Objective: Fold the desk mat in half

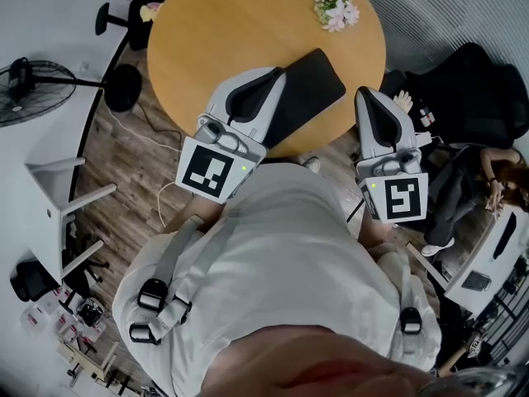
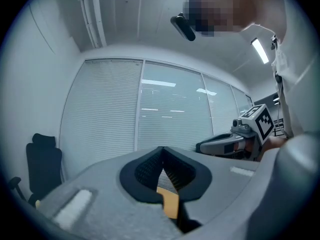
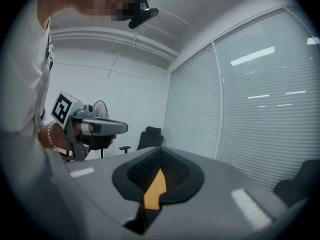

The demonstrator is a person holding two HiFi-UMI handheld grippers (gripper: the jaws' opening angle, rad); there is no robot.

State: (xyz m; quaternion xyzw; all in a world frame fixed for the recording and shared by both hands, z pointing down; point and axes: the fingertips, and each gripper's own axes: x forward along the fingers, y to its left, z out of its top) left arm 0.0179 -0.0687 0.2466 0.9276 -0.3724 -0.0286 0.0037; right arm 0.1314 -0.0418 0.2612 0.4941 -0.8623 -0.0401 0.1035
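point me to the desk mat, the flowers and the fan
desk mat (image 1: 312, 91), head view, middle of its black surface
flowers (image 1: 333, 8), head view, centre of the blossoms
fan (image 1: 25, 98), head view, its round wire cage

The round tan wooden surface (image 1: 215, 31) looks smooth and matt. The black rectangular desk mat (image 1: 312, 88) is matt, leather-like. The grey plastic left gripper (image 2: 162, 149) and right gripper (image 3: 160, 151) look matt, finely grained.
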